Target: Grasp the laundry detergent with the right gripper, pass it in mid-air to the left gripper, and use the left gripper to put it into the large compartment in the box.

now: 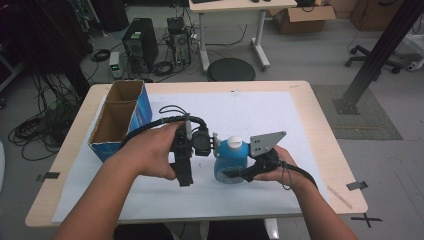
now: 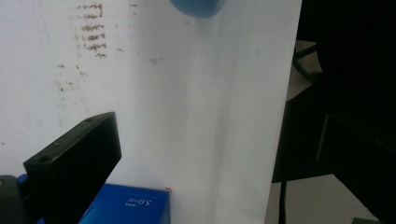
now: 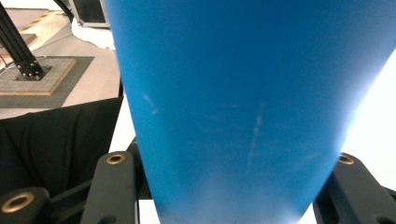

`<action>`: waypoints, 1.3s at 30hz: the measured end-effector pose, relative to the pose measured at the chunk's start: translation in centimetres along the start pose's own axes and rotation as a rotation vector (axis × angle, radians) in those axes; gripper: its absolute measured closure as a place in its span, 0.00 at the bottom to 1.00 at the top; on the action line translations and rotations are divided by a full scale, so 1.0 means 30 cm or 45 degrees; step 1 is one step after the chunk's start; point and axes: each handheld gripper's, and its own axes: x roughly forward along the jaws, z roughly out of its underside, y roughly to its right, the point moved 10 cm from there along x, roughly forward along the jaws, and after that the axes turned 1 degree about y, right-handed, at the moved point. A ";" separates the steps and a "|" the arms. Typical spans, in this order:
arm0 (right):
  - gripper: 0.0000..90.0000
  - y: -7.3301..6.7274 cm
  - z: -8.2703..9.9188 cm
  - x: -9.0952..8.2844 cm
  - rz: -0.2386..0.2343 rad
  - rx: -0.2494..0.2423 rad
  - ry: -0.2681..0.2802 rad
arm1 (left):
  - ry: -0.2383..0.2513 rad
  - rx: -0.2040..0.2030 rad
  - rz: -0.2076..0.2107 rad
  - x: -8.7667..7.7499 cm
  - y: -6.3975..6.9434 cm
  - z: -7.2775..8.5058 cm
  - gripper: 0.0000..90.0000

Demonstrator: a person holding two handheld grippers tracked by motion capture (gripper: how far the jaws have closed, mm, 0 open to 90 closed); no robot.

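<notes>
Hands come in from the near edge of the worktop [image 1: 310,100], each carrying a tool. The right tool [image 1: 235,174] is clamped on a blue bottle [image 1: 231,161] — its jaws press the lower body from both sides, and in the right gripper view the blue wall [image 3: 247,112] rises between the two black jaws with no gap on either side. The bottle stands upright on the white sheet [image 1: 240,115] covering the worktop, close to the middle and toward the near edge, its white cap [image 1: 234,141] on top.

The left tool [image 1: 214,142] sits just beside the bottle, on its left, with the jaw tips up near the neck and cap; whether they touch it I cannot tell. How far its jaws are parted cannot be read either — the left gripper view gives one black jaw low at the left, over white sheet, and a rounded blue bit of bottle [image 2: 198,7] at the top edge.

Farther back on the left stands an open blue cardboard box [image 1: 142,107] with two compartments, well apart from the bottle.
</notes>
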 end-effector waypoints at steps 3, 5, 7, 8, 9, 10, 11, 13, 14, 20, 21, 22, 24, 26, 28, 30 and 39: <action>0.50 -0.008 -0.002 0.017 -0.012 0.006 0.005 | 0.003 0.004 0.002 -0.001 0.001 -0.004 0.00; 0.50 -0.014 -0.005 0.033 -0.015 0.000 0.007 | 0.002 0.006 0.003 -0.002 0.002 -0.008 0.00; 0.50 -0.022 -0.009 0.051 -0.025 0.000 0.012 | 0.003 0.010 0.005 -0.001 0.004 -0.011 0.00; 0.50 -0.024 -0.010 0.057 -0.026 -0.002 0.014 | 0.004 0.010 0.004 -0.001 0.004 -0.012 0.00; 0.50 -0.027 -0.012 0.065 -0.032 -0.002 0.016 | 0.005 0.011 0.005 -0.001 0.005 -0.013 0.00; 0.50 -0.036 -0.016 0.085 -0.045 -0.001 0.024 | 0.002 0.009 0.008 -0.002 0.007 -0.014 0.00; 0.50 -0.036 -0.016 0.085 -0.045 -0.001 0.024 | 0.002 0.009 0.008 -0.002 0.007 -0.014 0.00; 0.50 -0.044 -0.018 0.101 -0.059 0.000 0.027 | 0.002 0.013 0.008 -0.003 0.007 -0.014 0.00; 0.50 -0.053 -0.020 0.117 -0.072 0.003 0.030 | 0.000 0.013 0.009 -0.004 0.008 -0.012 0.00; 0.50 -0.064 -0.023 0.147 -0.092 -0.009 0.031 | 0.001 0.015 0.016 -0.003 0.010 -0.013 0.00; 0.50 -0.065 -0.026 0.153 -0.094 -0.018 0.032 | 0.000 0.015 0.022 -0.003 0.011 -0.014 0.00; 0.50 -0.068 -0.029 0.158 -0.099 -0.013 0.037 | 0.003 0.016 0.022 -0.002 0.012 -0.016 0.00; 0.50 -0.070 -0.036 0.171 -0.107 -0.022 0.038 | 0.008 0.016 0.025 -0.003 0.012 -0.019 0.00; 0.50 -0.071 -0.039 0.176 -0.108 -0.025 0.040 | 0.016 0.019 0.027 -0.005 0.013 -0.025 0.00; 0.50 -0.075 -0.046 0.185 -0.118 -0.019 0.049 | 0.019 0.022 0.030 -0.006 0.015 -0.028 0.00; 0.50 -0.077 -0.054 0.197 -0.118 -0.021 0.050 | 0.022 0.025 0.030 -0.006 0.016 -0.032 0.00; 0.50 -0.087 -0.075 0.232 -0.137 -0.032 0.061 | 0.022 0.027 0.030 -0.007 0.019 -0.040 0.00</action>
